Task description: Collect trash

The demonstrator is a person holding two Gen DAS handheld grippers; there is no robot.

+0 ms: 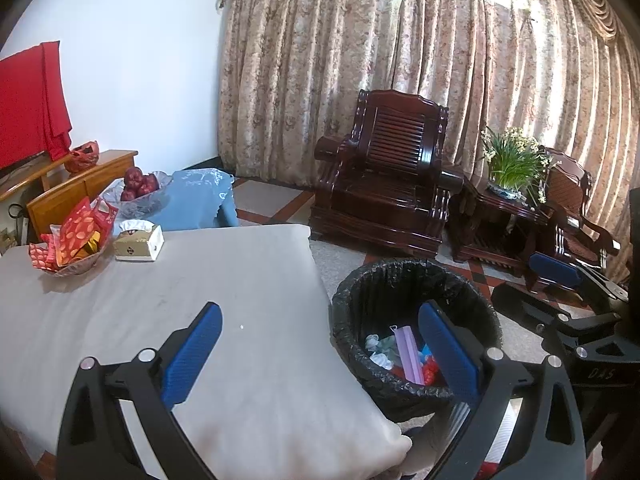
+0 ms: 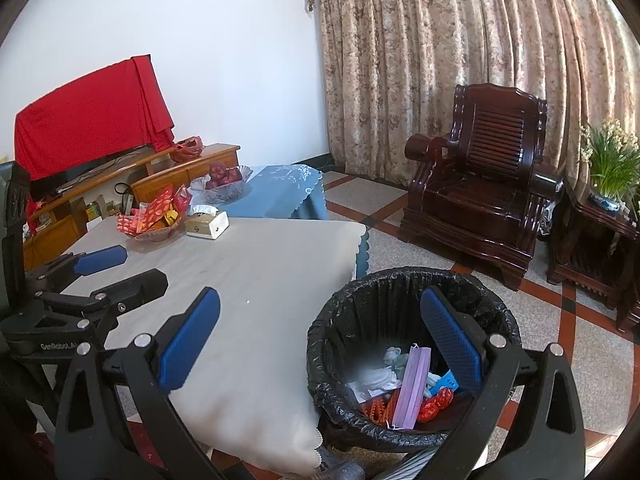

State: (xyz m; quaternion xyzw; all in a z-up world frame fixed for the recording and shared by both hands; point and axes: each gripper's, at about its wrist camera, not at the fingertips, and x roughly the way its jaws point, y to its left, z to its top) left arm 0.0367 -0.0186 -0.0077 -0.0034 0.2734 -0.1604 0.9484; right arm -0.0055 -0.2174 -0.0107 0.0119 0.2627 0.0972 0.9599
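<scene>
A black-lined trash bin [image 1: 360, 300] [image 2: 360, 304] stands on the floor beside the table's right edge. It holds a purple face mask [image 2: 412, 392] [image 1: 408, 354], white crumpled paper [image 2: 380, 376] and red wrappers [image 2: 434, 402]. My left gripper [image 1: 320, 316] is open and empty, its fingers straddling the table edge and the bin. My right gripper [image 2: 320, 300] is open and empty above the same edge. The left gripper also shows in the right wrist view [image 2: 116, 268], the right gripper in the left wrist view [image 1: 532, 276].
The table [image 1: 200, 280] [image 2: 260, 256] has a beige cloth, a tissue box [image 1: 138, 242] [image 2: 206, 224] and a basket of red packets [image 1: 76, 240] [image 2: 154, 216] at its far end. A fruit bowl [image 1: 138, 192], wooden armchairs [image 1: 384, 184] and a plant [image 1: 512, 164] lie beyond.
</scene>
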